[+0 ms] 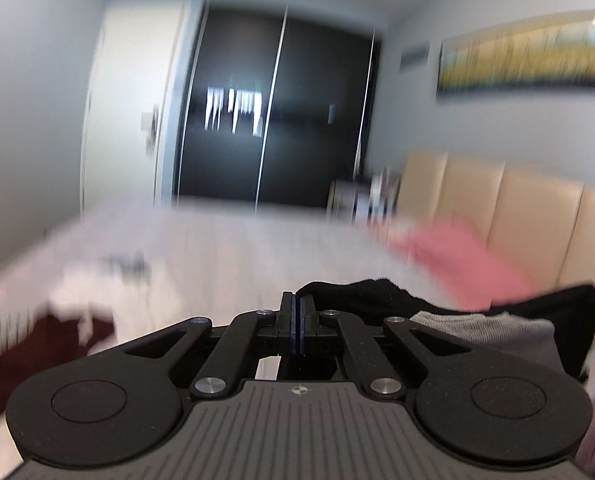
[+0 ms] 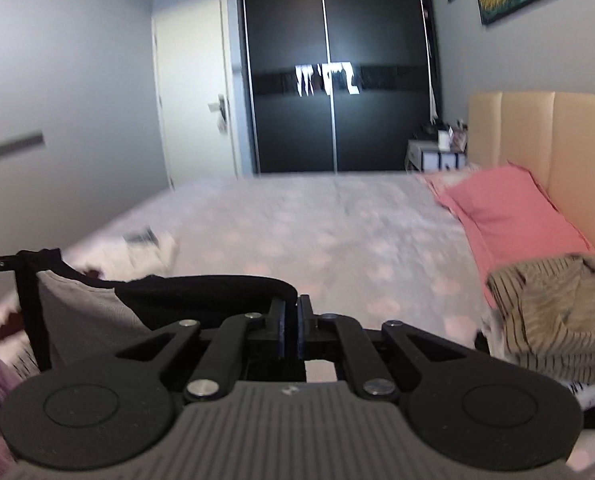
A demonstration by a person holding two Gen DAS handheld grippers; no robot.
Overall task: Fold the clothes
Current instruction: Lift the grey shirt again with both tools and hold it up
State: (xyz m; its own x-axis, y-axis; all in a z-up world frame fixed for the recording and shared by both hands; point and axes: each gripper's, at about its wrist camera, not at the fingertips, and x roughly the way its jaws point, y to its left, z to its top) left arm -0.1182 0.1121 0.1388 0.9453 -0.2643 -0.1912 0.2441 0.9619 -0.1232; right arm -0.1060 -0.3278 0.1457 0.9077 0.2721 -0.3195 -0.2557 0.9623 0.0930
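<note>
Left gripper (image 1: 297, 312): jaws pressed shut in my left hand, pinching the black garment (image 1: 377, 298) at its edge; the cloth stretches off to the right, grey fabric showing under it.
Right gripper (image 2: 291, 316): jaws nearly closed in my right hand, clamped on the same black garment (image 2: 201, 292), which runs away to the left.
Bed (image 2: 317, 232): far of both grippers, pale cover with faint pink spots.
White clothes (image 2: 137, 252): on the bed's left side.
Pink pillow (image 2: 505, 208): far right, against the headboard (image 2: 537, 136).
Striped clothes (image 2: 553, 312): heaped near right, seen only by my right camera.
Left camera: badly blurred.
</note>
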